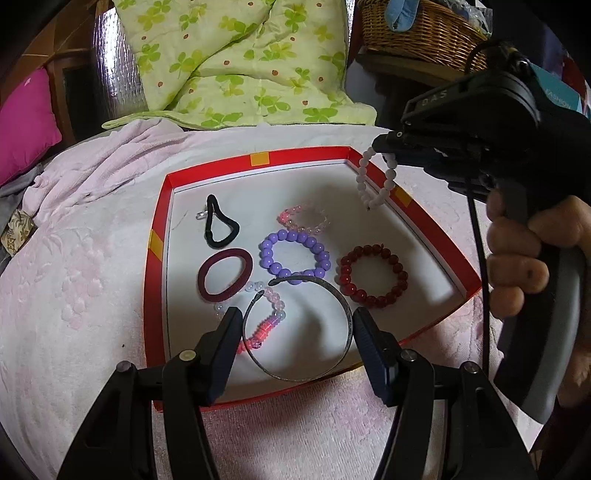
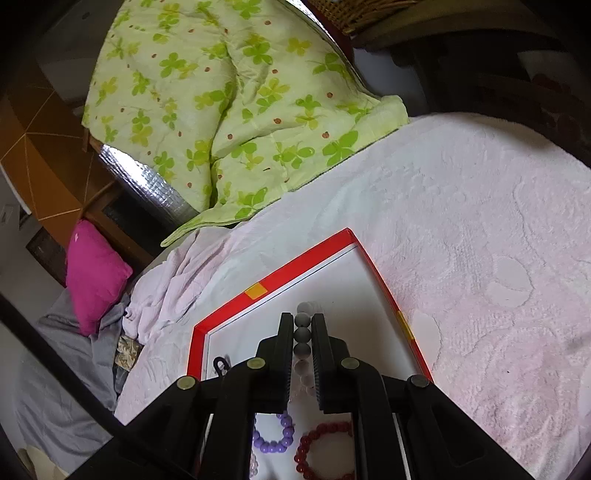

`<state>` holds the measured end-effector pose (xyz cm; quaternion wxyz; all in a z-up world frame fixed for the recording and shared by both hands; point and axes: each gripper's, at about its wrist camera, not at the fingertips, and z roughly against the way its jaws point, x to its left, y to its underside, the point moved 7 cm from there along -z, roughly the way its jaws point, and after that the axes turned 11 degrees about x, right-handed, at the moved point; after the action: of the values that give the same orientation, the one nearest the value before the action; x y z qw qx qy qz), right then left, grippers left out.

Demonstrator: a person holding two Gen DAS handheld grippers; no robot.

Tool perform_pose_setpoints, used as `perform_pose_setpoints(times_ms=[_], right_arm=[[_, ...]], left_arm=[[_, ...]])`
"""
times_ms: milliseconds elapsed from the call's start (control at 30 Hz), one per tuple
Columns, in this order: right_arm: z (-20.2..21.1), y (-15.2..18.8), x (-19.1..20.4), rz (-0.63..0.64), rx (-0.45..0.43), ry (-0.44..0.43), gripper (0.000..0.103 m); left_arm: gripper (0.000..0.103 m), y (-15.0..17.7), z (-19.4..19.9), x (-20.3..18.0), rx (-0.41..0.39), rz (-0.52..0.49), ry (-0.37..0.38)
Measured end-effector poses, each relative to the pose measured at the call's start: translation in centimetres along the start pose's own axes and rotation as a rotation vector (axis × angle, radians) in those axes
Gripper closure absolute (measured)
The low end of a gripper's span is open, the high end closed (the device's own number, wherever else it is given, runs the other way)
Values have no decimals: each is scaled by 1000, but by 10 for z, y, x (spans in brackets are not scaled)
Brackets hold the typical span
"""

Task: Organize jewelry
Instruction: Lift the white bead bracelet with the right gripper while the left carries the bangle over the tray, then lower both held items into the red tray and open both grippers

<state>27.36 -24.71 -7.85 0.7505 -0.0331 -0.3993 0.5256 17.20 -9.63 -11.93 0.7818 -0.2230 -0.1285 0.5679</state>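
Note:
A red-rimmed tray (image 1: 306,154) with a white floor lies on the pink blanket. In it are a black hair tie (image 1: 220,226), a maroon hair tie (image 1: 224,273), a purple bead bracelet (image 1: 294,256), a red bead bracelet (image 1: 373,276), a pale pink bead bracelet (image 1: 303,219), a clear-and-pink bead string (image 1: 264,317) and a metal bangle (image 1: 299,328). My left gripper (image 1: 295,332) is open with its fingers either side of the bangle. My right gripper (image 2: 303,332) is shut on a white bead bracelet (image 1: 373,181), which hangs over the tray's far right corner (image 2: 304,334).
A green clover-print quilt (image 1: 236,62) lies beyond the tray. A wicker basket (image 1: 421,29) stands at the back right. A magenta cushion (image 1: 26,122) is at the left. The pink blanket (image 2: 480,240) spreads around the tray.

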Motion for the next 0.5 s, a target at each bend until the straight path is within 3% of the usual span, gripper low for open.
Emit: perform_pose_setpoints(times_ms=[500], right_arm=[[-24,0,-21,-58,54,41,92]], left_arm=[[40,1,-9,-1,26,5,3]])
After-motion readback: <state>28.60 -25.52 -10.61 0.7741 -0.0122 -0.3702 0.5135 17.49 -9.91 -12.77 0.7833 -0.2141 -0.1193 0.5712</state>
